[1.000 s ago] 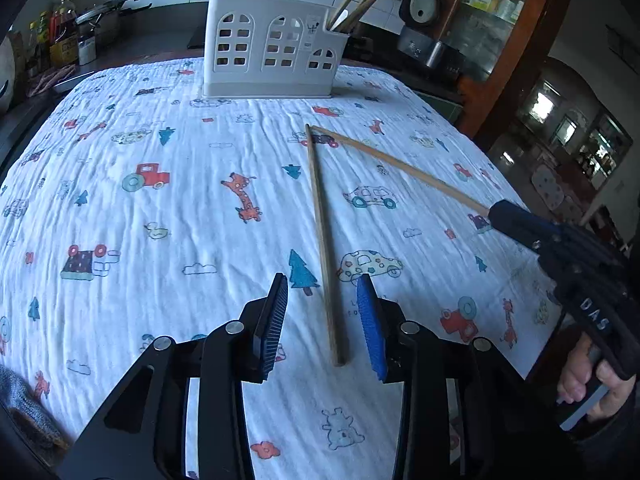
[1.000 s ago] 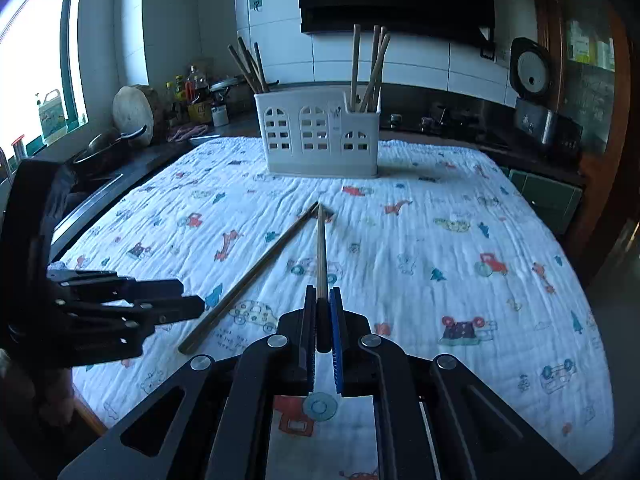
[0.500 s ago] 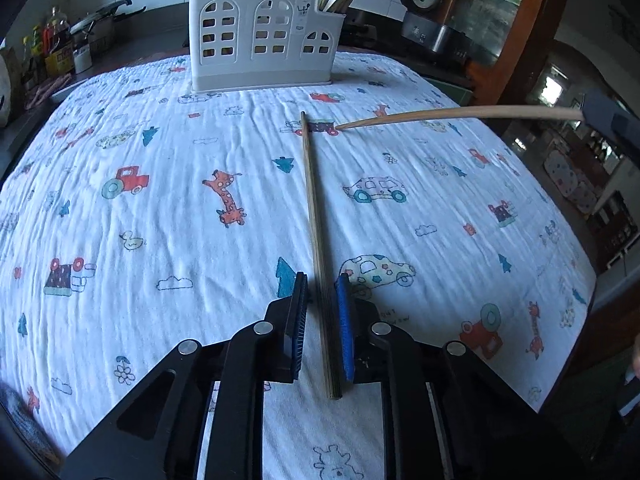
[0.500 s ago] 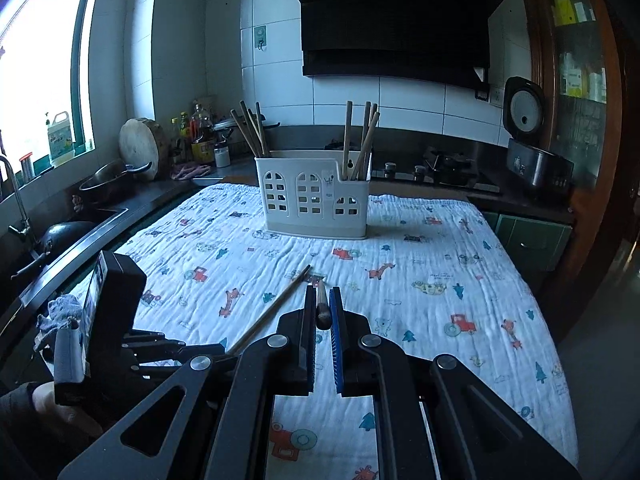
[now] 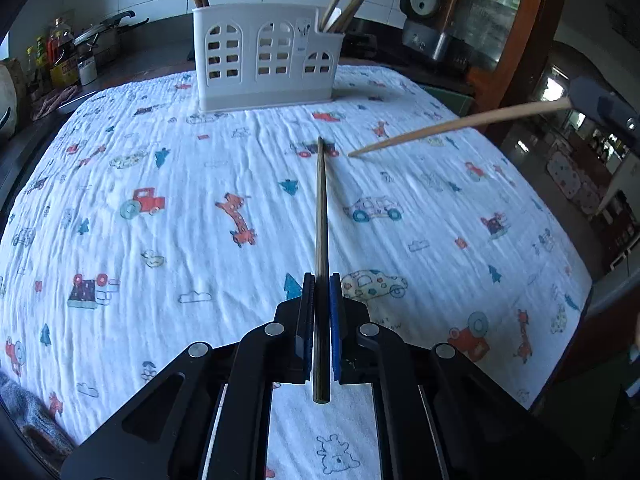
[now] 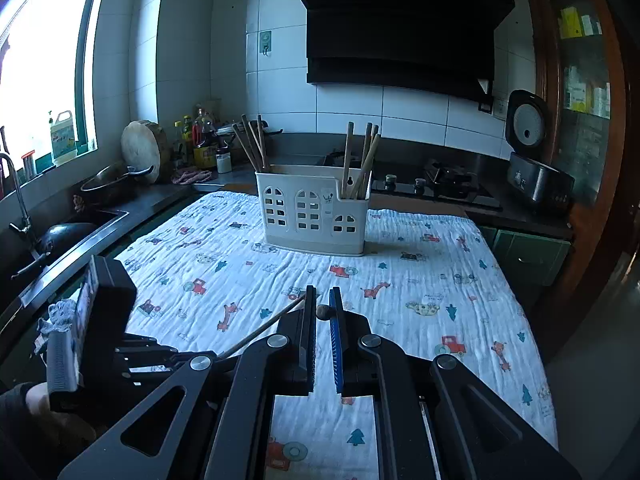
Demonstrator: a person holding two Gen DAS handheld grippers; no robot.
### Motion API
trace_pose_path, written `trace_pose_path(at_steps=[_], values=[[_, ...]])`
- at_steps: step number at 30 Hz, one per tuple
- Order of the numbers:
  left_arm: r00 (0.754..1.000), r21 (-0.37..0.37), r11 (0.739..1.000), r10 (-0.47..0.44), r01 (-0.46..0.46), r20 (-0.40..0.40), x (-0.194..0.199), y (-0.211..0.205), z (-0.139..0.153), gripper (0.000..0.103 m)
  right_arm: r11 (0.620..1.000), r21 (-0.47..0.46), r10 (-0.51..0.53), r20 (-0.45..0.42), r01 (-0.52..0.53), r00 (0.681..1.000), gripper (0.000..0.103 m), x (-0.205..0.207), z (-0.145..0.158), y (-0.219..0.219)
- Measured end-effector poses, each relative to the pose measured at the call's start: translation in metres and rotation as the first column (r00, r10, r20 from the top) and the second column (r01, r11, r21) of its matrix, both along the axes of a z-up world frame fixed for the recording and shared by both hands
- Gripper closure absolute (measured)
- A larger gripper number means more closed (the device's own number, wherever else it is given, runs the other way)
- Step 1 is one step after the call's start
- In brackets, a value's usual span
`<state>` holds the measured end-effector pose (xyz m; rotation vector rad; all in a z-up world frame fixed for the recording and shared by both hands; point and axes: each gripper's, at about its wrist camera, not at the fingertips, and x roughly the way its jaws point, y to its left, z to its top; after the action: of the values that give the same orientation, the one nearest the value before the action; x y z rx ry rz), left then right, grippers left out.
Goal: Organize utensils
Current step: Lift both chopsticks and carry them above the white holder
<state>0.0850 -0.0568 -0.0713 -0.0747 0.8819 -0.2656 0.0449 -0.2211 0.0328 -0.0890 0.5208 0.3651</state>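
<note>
Change since a second ago: the left claw (image 5: 320, 312), then open around the chopstick (image 5: 321, 216) lying on the surface, has closed on its near end. The stick now points toward the white holder (image 5: 268, 56).

The right claw (image 6: 322, 316), clamped on the second chopstick (image 5: 460, 124) throughout, has carried it from the cloth into the air, tip tilted down.

Judgement: both loose sticks are in hand; only the drop into the holder remains.

Surface: the white cloth (image 5: 160, 184), printed with cartoons, now carries only the holder, at the far end with other chopsticks upright in it.

Room: a kitchen, with tiled wall, dark range hood (image 6: 400, 24), rice cooker (image 6: 532, 152) and a sink (image 6: 80, 220) by the window.
</note>
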Motion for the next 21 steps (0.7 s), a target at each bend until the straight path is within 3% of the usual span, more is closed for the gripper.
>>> trace_pose_path(at_steps=[8,18,21], values=[[0.987,-0.044,0.999,0.005,0.002,0.159,0.000,0.023,0.066,0.097,1.000,-0.002,0.030,-0.016,-0.030,0.999,0.096,0.023,0.020,-0.001],[0.978,-0.082,0.995,-0.032,0.050,0.207,0.026,0.032,0.097,0.097,0.996,-0.020,0.083,-0.029,-0.084,0.996,0.096,0.050,0.045,0.009],[0.973,-0.060,0.997,-0.038,0.053,0.227,0.035,0.032,0.110,0.098,0.995,-0.015,0.096,-0.030,-0.097,0.995,0.096,0.058,0.053,0.013]])
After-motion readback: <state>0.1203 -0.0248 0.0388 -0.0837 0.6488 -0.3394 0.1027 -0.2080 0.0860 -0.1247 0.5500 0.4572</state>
